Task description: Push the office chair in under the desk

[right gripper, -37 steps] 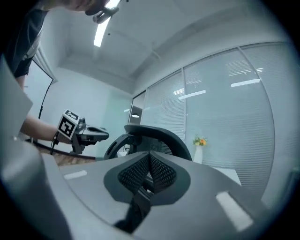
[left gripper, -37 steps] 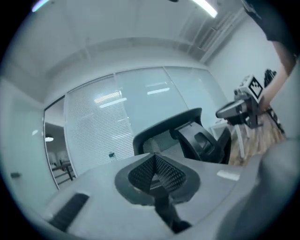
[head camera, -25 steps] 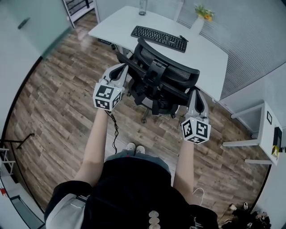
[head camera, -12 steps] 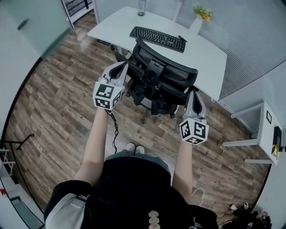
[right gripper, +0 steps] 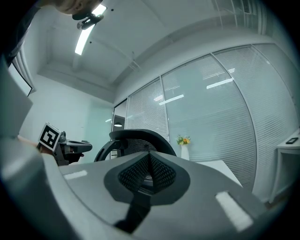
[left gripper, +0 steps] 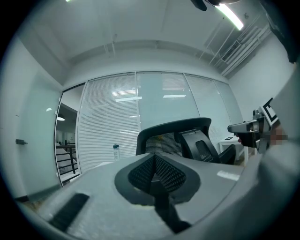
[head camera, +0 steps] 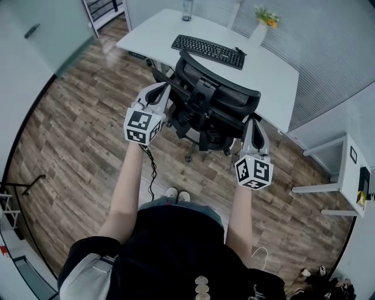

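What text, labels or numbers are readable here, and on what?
No readable text in any view.
Marker cubes: square black-and-white patterns only, no letters.
Keyboard: key legends too small.
Bottle: label too blurred.
Dark box at far right: yellow patch, too small.

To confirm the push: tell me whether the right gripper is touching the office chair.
Cannot tell. In the head view the right gripper overlaps the edge of the office chair; no view shows contact or gap plainly.

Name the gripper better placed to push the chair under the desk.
Right, narrowly: the right gripper, shut, sits behind the chair at its backrest edge, facing the desk; the left gripper, shut, flanks its side.
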Motion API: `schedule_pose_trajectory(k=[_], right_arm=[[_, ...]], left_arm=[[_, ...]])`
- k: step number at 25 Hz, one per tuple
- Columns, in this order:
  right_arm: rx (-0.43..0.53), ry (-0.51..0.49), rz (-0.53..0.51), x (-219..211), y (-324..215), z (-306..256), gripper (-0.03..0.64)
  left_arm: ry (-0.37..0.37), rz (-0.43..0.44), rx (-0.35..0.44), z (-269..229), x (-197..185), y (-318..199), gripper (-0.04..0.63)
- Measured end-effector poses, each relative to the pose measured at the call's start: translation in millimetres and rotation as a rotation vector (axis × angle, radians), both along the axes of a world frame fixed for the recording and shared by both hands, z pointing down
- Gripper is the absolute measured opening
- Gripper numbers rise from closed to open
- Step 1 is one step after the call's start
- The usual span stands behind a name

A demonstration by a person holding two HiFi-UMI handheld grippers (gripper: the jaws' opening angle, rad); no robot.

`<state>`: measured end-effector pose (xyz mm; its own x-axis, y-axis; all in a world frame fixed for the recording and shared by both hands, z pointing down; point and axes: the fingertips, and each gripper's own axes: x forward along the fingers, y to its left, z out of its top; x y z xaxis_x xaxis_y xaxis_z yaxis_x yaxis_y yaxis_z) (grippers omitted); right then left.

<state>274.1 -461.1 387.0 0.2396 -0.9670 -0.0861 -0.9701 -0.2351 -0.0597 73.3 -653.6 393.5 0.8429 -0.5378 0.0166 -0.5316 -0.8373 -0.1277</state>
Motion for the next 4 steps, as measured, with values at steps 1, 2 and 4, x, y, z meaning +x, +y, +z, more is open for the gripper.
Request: schedule_pose_trajectory(k=[1,2,4], right_arm=[[-0.001,0.001,-0.001,-0.4,0.0,0.1,0.008],[-0.002,0.002,-0.002,-0.8,0.1,0.2,0.008],[-0.004,0.004,-0.003,-1.5,0.6,0.4,0.008]], left_arm=[[0.0,0.0,-0.001,0.2,-0.3,0.2,0.008],[0.0,0.0,-0.002,0.5,-0.6,0.5,0.008],[0.0,0.0,-0.003,1.0,-1.4,1.1,0.008]])
